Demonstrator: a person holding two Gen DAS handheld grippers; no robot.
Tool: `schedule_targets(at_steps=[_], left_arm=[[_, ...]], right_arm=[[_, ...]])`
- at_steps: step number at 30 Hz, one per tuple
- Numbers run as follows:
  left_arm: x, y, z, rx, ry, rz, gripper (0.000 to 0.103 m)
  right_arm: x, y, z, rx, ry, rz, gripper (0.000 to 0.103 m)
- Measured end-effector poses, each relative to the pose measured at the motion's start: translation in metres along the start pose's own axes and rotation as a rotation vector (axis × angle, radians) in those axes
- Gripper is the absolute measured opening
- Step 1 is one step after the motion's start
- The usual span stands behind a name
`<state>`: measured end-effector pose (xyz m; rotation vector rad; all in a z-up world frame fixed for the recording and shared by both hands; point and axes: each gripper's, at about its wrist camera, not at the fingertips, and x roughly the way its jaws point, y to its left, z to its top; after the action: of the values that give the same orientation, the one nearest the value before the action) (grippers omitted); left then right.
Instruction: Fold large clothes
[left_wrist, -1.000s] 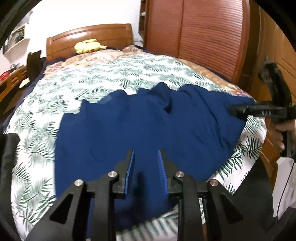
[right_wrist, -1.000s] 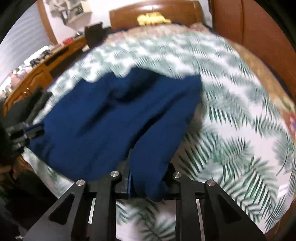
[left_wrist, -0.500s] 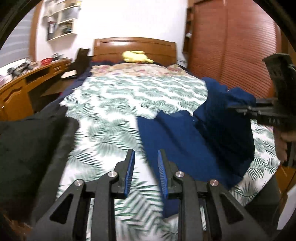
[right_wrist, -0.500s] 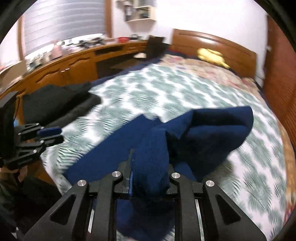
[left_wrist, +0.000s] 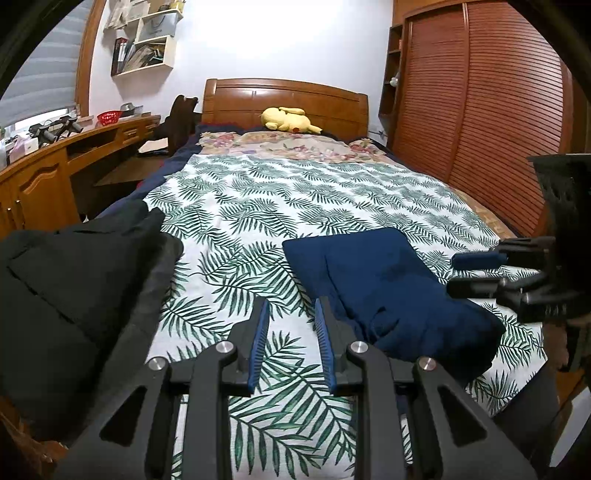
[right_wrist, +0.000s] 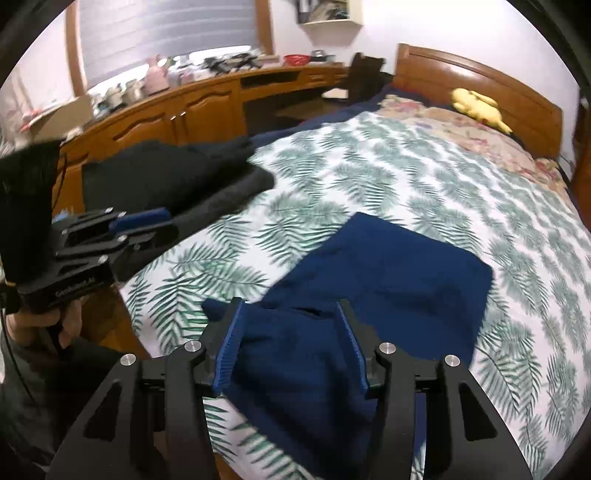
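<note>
Folded into a thick navy garment (right_wrist: 373, 280) near the foot of the leaf-print bedspread (left_wrist: 332, 199), beside a dark pile (left_wrist: 74, 280). Best released cleanly: right gripper (right_wrist: 291, 350), jaws opening with cloth between them but unpinched, drawn straight back without dragging the top layer. Left gripper (left_wrist: 290, 339) angled down over bare bedspread, narrowly parted, pinching nothing.
</note>
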<state>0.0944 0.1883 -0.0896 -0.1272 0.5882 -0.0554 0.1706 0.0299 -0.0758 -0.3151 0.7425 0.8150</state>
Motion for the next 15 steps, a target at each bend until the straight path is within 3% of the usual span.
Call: schedule_targets(at_steps=[5,11,15], left_arm=[[-0.001,-0.007,0.004,0.003,0.000,-0.023,0.023],[0.001,-0.013,0.004,0.015,0.005,-0.023,0.024],[0.003,-0.017,0.004,0.020,0.007,-0.026,0.023]], right_arm=[[0.003,-0.027,-0.022,0.023,0.072,-0.082,0.049],[0.034,-0.023,-0.075,0.047,0.198,-0.015,0.048],[0.041,-0.016,-0.090,0.044,0.170,-0.031,0.048]])
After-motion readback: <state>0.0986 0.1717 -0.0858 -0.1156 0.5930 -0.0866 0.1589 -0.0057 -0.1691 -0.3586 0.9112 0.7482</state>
